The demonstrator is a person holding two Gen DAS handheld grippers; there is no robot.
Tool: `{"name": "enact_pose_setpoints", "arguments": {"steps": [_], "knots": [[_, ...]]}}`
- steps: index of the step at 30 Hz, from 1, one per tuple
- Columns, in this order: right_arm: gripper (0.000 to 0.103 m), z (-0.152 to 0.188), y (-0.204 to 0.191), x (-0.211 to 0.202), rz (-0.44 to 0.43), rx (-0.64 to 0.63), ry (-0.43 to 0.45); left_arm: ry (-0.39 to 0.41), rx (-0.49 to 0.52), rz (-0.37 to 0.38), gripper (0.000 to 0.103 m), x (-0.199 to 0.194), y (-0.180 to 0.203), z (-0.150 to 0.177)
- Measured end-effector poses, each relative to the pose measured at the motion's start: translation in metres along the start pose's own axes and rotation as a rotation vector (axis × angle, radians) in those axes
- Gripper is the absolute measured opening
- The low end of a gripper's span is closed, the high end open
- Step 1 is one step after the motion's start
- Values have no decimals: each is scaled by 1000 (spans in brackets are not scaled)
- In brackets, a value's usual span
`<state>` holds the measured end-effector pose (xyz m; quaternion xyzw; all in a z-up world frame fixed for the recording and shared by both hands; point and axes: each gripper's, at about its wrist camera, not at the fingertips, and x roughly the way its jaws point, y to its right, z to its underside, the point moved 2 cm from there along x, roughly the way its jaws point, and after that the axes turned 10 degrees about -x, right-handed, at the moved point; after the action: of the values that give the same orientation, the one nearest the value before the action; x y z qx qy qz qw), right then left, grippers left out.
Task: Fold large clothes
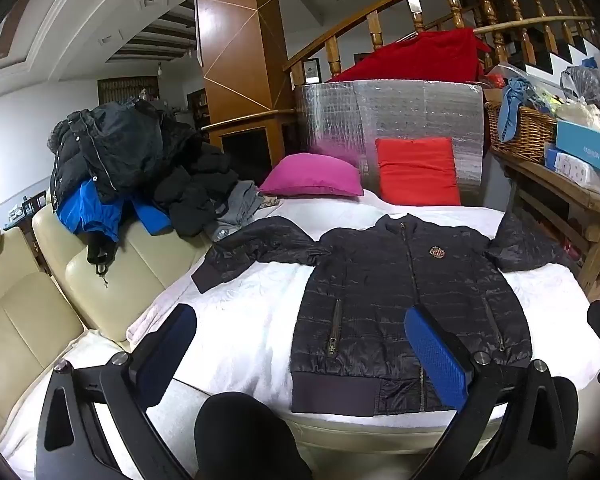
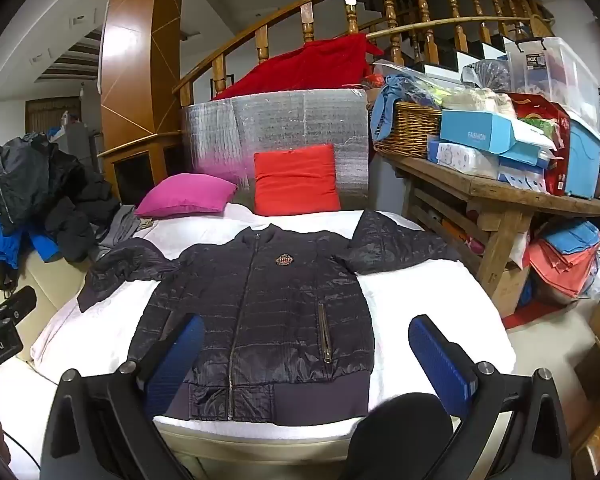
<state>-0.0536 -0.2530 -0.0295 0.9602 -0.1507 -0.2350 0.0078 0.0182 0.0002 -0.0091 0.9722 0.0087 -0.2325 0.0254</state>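
A dark quilted jacket (image 1: 384,304) (image 2: 268,308) lies flat and zipped on the white sheet (image 1: 244,328) (image 2: 420,300), front up, with both sleeves spread out to the sides. My left gripper (image 1: 300,352) hovers open above the jacket's near left hem, with nothing between its blue pads (image 1: 436,356). My right gripper (image 2: 308,360) also hangs open over the hem's near right part, its pads (image 2: 440,360) apart and empty. Neither gripper touches the cloth.
A pile of dark and blue coats (image 1: 116,168) sits on the cream sofa (image 1: 40,280) at left. A magenta cushion (image 1: 312,176) and a red cushion (image 1: 418,170) lie beyond the jacket. A cluttered wooden table (image 2: 500,192) stands at right. A dark knee (image 1: 240,432) shows below.
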Motion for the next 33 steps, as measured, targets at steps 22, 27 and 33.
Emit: {"name": "enact_pose_setpoints", "arguments": {"steps": [22, 27, 33], "knots": [[103, 1, -1, 7, -1, -10, -14, -15, 14, -3, 103, 7, 3, 2], [103, 4, -2, 12, -3, -15, -36, -16, 16, -6, 103, 9, 3, 2], [103, 4, -3, 16, -3, -12, -53, -10, 18, -9, 103, 9, 2, 1]]}}
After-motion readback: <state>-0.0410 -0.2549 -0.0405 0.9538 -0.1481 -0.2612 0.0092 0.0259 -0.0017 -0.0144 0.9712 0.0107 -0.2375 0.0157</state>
